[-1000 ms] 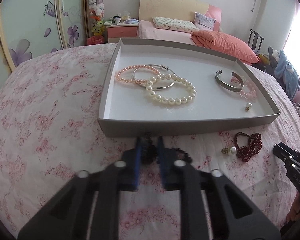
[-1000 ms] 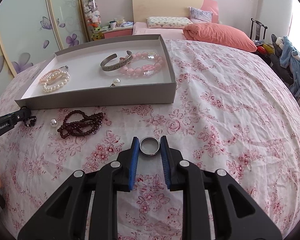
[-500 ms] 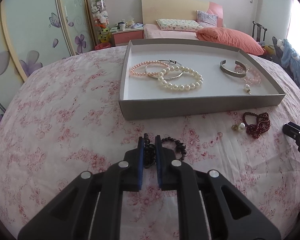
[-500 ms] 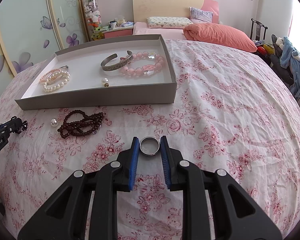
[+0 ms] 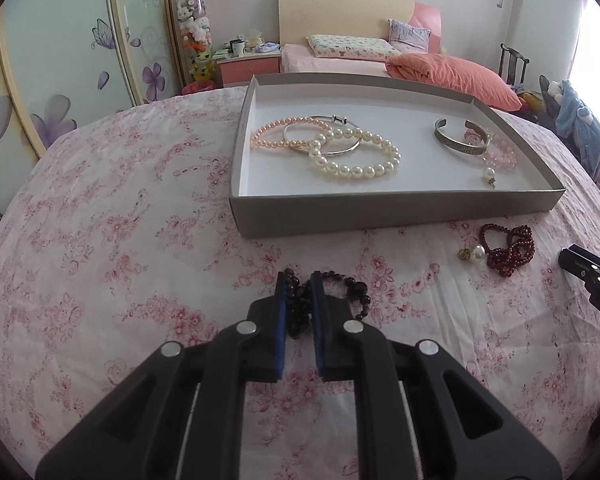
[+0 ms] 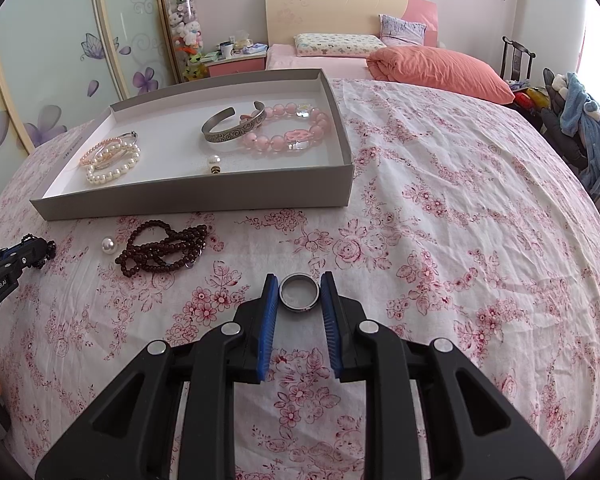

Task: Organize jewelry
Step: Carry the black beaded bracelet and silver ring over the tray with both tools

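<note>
Landmark: grey tray (image 5: 380, 210) on the pink floral cloth (image 5: 100, 240).

Left gripper (image 5: 299, 278): pads clamped on a black bead bracelet (image 5: 356, 292), just short of the tray's near wall, toward its left half. Part of the strand pinched between the blue pads, rest looping out to the right over the cloth. Whether lifted clear or dragging: can't tell.

Right gripper (image 6: 299, 280): closed on a silver ring (image 6: 299, 292), held flat-on between the blue pads, well in front of the tray's right end. Below it only cloth.

Inside the tray, left end: pink pearl bracelet (image 5: 276, 132), thin silver bangle (image 5: 324, 136) and white pearl bracelet (image 5: 356, 156), overlapping in one cluster. Right end: engraved silver cuff (image 6: 234, 126) touching a chunky pink bead bracelet (image 6: 288, 130). Single pearl earring (image 6: 214, 162) near the tray's front wall, just in front of the cuff.

Outside the tray, on the cloth in front of its near wall: dark red bead string (image 6: 162, 246) bunched in loops, second pearl earring (image 6: 108, 245) just beside it on the left-gripper side. Both loose, untouched, lying between the two grippers.

Beyond the tray: bed with orange quilt (image 6: 436, 70), floral wardrobe doors (image 6: 60, 60) off the tray's left side.
</note>
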